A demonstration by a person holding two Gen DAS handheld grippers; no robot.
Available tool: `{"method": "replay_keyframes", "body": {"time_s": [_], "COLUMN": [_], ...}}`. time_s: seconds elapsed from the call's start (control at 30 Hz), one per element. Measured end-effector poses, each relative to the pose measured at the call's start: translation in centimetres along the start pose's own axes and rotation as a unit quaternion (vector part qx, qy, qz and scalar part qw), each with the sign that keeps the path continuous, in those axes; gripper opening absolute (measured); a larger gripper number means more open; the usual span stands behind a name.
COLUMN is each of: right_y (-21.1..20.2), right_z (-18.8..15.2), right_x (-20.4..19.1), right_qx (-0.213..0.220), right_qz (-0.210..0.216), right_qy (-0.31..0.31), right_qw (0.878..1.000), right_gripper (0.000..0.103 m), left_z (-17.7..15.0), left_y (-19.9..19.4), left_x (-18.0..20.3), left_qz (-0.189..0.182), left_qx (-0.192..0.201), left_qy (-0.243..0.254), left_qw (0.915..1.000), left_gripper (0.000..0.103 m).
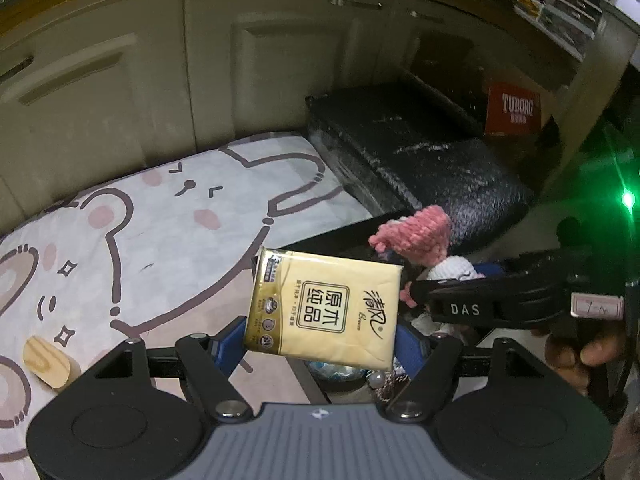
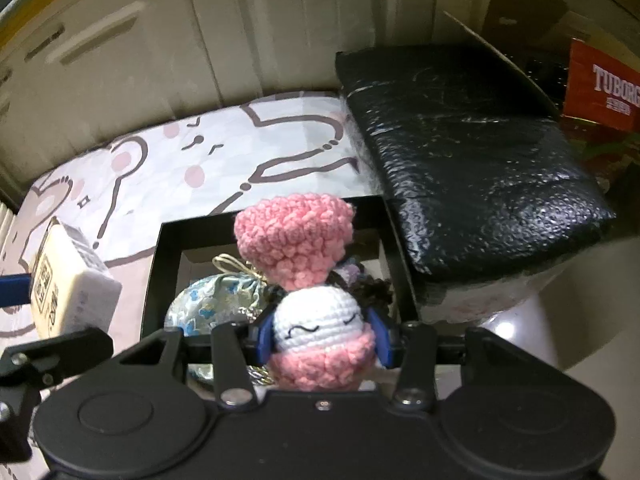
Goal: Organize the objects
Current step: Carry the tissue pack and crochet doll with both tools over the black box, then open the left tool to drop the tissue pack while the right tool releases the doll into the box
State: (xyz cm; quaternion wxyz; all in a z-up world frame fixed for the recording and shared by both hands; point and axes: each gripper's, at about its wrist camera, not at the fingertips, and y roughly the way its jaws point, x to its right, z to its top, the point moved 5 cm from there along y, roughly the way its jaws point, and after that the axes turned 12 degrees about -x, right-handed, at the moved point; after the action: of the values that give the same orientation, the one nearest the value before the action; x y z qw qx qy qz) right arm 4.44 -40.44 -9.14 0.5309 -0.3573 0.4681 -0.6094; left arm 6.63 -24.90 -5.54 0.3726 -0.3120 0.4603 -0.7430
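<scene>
Cartoon-bear bedding (image 1: 132,240) covers the surface before cream cabinet doors. Left gripper (image 1: 320,340) is clamped on a gold tissue pack (image 1: 324,308), held above the cloth. Right gripper (image 2: 320,340) is clamped on a pink-and-white crochet doll (image 2: 308,280) over a black box (image 2: 156,276) holding a brocade pouch (image 2: 212,304). Beside it lies a black foam block (image 2: 468,156).

Two close wrist views, shared box (image 2: 276,226)

One tissue pack (image 1: 324,308), one crochet doll (image 2: 316,280), one wooden block (image 1: 48,364), one brocade pouch (image 2: 208,304), one black box (image 2: 160,264).
</scene>
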Motion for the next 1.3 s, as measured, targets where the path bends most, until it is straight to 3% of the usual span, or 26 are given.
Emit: {"method": "replay_keyframes", "body": {"time_s": [0.13,0.27,0.6,0.8,0.97,1.1,1.3], "right_y": [0.9,0.8,-1.1,-1.4,-1.5,-1.4,-1.1], "right_z": [-0.3,-0.3,-0.2,-0.3,-0.1,-0.1,-0.2], "right_x": [-0.5,-0.6,0.5,-0.2,-0.8,-1.6,-2.9], "right_qx": [-0.016,-0.012,-0.015,-0.014,-0.012,-0.018,-0.023], "right_qz": [0.023,0.016,0.044,0.044,0.046,0.056,0.055], "right_qy": [-0.003,-0.006,0.055,0.046,0.037,0.03,0.019], "right_qw": [1.0,1.0,0.997,0.998,0.998,0.998,0.998], "right_gripper": [0.054,0.059,0.048,0.046,0.044,0.037,0.035], "left_z": [0.1,0.0,-1.0,-1.4,-1.7,-1.6,-1.9], "left_y": [0.5,1.0,3.1,4.6,5.0,4.6,4.1], "left_x": [-0.3,-0.4,1.9,3.6,2.4,0.8,-0.2], "left_qz": [0.002,0.002,-0.005,-0.005,0.009,0.005,0.004], "left_qx": [-0.007,-0.017,-0.053,-0.056,-0.063,-0.068,-0.073], "left_qy": [-0.001,0.005,0.099,0.164,0.147,0.106,0.09], "left_qw": [1.0,0.9998,0.9937,0.9849,0.9871,0.992,0.9933], "left_gripper": [0.075,0.075,0.075,0.076,0.088,0.089,0.089]}}
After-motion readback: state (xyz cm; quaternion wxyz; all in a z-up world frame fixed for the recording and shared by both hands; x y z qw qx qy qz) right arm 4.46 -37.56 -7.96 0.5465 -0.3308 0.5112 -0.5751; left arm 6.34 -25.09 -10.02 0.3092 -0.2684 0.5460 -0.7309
